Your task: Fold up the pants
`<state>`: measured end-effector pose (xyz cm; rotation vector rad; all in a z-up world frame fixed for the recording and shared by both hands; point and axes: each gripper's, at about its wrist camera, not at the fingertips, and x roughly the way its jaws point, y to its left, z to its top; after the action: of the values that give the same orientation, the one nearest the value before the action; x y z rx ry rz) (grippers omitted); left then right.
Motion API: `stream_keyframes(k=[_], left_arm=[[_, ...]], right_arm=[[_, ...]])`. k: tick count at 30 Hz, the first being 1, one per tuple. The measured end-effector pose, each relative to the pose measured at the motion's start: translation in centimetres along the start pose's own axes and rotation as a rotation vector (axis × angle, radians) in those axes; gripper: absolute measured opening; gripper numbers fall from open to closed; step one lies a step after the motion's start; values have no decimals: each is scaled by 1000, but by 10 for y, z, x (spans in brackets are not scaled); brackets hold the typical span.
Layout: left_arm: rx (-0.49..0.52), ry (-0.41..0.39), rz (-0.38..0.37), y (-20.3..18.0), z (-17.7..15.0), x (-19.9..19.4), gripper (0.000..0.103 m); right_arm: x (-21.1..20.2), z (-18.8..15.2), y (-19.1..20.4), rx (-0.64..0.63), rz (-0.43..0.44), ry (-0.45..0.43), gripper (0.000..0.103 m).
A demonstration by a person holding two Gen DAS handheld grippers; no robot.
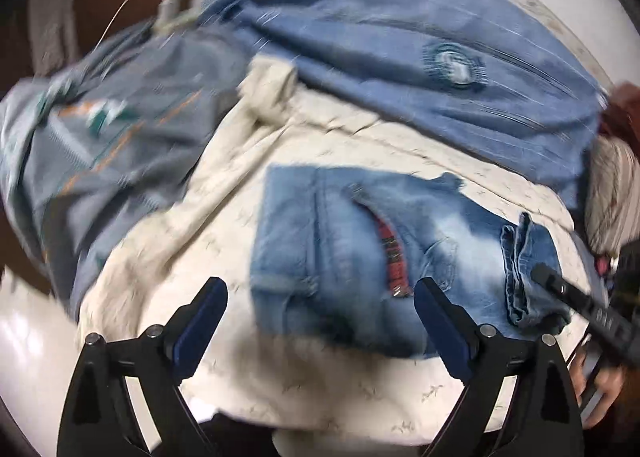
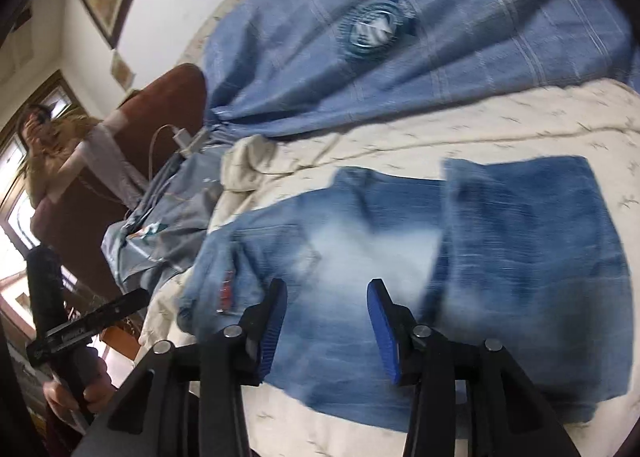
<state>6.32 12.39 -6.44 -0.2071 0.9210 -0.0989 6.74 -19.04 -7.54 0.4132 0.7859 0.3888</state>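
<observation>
Faded blue jeans (image 1: 360, 249) lie folded into a compact block on a cream bedsheet (image 1: 180, 241); a red label shows at a pocket. My left gripper (image 1: 320, 289) is open and empty, hovering just above the near edge of the jeans. In the right wrist view the jeans (image 2: 420, 277) fill the middle, with a darker folded layer on the right. My right gripper (image 2: 328, 289) is open and empty, just above the pale faded patch. The right gripper's tool shows at the right edge of the left wrist view (image 1: 568, 293).
A blue blanket with a round emblem (image 1: 452, 65) lies behind the jeans. A grey patterned garment (image 1: 100, 145) lies to the left. A charger and cable (image 2: 180, 141) sit by a brown chair (image 2: 160, 129). A person stands at far left (image 2: 44, 145).
</observation>
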Motion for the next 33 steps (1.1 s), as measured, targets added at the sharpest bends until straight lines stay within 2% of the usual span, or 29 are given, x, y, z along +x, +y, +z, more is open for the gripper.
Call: stream_keyframes(k=[4, 9, 15, 19, 25, 30, 32, 33], left_arm=[[-101, 62, -3, 27, 5, 0, 94], [-195, 103, -45, 46, 11, 5, 94], [-278, 177, -94, 55, 7, 32, 94], [-290, 220, -120, 49, 2, 52, 94], [-271, 228, -170, 31, 1, 71, 94], [-231, 230, -164, 22, 0, 84, 94], [-230, 221, -171, 21, 0, 86, 87], [-225, 213, -167, 20, 1, 87, 78]], right_arm=[[1, -14, 18, -24, 15, 20, 53], [4, -29, 30, -60, 29, 54, 53], [-1, -33, 28, -87, -7, 45, 53], [-10, -32, 16, -59, -22, 28, 53], [-18, -29, 9, -36, -36, 7, 53], [-13, -27, 12, -41, -31, 11, 53], [-10, -28, 16, -55, -40, 14, 53], [-9, -28, 17, -62, -46, 15, 53]])
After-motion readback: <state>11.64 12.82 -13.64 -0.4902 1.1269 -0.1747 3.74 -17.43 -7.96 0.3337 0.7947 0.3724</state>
